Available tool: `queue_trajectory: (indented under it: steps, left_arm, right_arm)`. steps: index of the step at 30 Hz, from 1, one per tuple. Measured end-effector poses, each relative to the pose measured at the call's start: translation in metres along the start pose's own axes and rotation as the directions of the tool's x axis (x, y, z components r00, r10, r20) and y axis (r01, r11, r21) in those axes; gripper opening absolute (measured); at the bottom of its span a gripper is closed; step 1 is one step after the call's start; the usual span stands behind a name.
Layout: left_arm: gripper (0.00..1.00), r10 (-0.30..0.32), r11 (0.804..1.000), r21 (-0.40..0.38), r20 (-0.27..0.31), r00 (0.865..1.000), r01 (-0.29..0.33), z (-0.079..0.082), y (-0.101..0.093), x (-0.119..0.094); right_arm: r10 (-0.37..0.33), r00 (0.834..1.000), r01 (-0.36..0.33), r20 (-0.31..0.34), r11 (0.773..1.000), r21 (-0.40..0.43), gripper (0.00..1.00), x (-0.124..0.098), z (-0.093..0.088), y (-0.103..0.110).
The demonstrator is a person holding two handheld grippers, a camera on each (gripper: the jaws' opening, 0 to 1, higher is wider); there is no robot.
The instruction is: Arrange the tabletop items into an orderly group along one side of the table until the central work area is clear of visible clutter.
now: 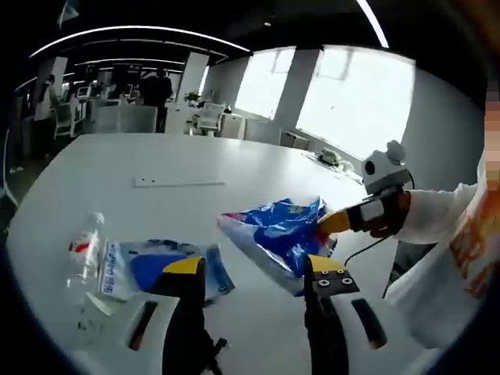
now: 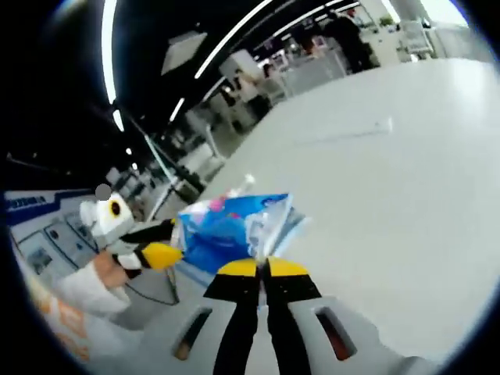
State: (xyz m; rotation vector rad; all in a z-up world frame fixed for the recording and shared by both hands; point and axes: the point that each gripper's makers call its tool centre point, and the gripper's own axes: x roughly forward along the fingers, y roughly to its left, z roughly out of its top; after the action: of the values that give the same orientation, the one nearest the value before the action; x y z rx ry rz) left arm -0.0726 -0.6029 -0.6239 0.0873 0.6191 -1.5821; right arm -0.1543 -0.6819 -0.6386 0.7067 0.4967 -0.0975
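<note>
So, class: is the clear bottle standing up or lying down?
Lying down: the bottle rests on its side on the white table, beside a flat blue packet.

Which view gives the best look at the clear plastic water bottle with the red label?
The left gripper view: the clear plastic water bottle with the red label lies in full length on the white table. In the right gripper view, the crinkly blue snack bag covers all but a possible tip.
</note>
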Motion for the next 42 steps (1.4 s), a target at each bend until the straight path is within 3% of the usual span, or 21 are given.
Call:
queue_trajectory:
  steps: [5, 8, 14, 18, 27, 30, 35, 42]
  left_arm:
    - [0.08, -0.006, 1.000, 0.004, -0.011, 1.000, 0.006, 0.002, -0.011, 0.015]
    - [0.01, 0.013, 1.000, 0.014, -0.031, 0.999, -0.013, 0.004, -0.009, 0.026]
    - [0.00, 0.004, 0.998, 0.061, -0.069, 0.998, 0.000, 0.011, -0.016, 0.045]
    - [0.00, 0.029, 0.979, 0.205, -0.140, 0.990, 0.000, 0.008, -0.018, 0.061]
    - [0.00, -0.007, 0.970, 0.233, -0.228, 0.974, 0.061, 0.012, -0.029, 0.107]
    - [0.00, -0.009, 0.956, 0.283, -0.251, 0.968, 0.082, 0.020, -0.030, 0.124]
    - [0.00, -0.019, 0.950, 0.296, -0.266, 0.964, 0.100, 0.031, -0.028, 0.146]
    - [0.01, -0.021, 0.950, 0.289, -0.309, 0.951, 0.115, 0.025, -0.018, 0.174]
  right_arm:
    - [-0.011, 1.000, 0.011, 0.012, 1.000, 0.005, 0.00, -0.002, 0.003, -0.003]
    - [-0.028, 0.999, 0.028, 0.015, 1.000, -0.007, 0.00, -0.005, 0.005, -0.008]
    - [-0.061, 0.998, 0.061, 0.030, 0.998, -0.002, 0.00, -0.014, 0.011, -0.024]
    - [-0.104, 0.994, 0.104, 0.031, 0.995, 0.005, 0.00, -0.019, 0.013, -0.039]
    - [-0.196, 0.980, 0.197, 0.035, 0.980, -0.021, 0.00, -0.028, 0.031, -0.079]
    - [-0.215, 0.976, 0.216, 0.041, 0.976, -0.030, 0.00, -0.028, 0.045, -0.093]
    - [-0.243, 0.969, 0.244, 0.034, 0.969, -0.033, 0.01, -0.026, 0.061, -0.115]
    - [-0.280, 0.960, 0.280, 0.007, 0.958, -0.059, 0.01, -0.012, 0.070, -0.142]
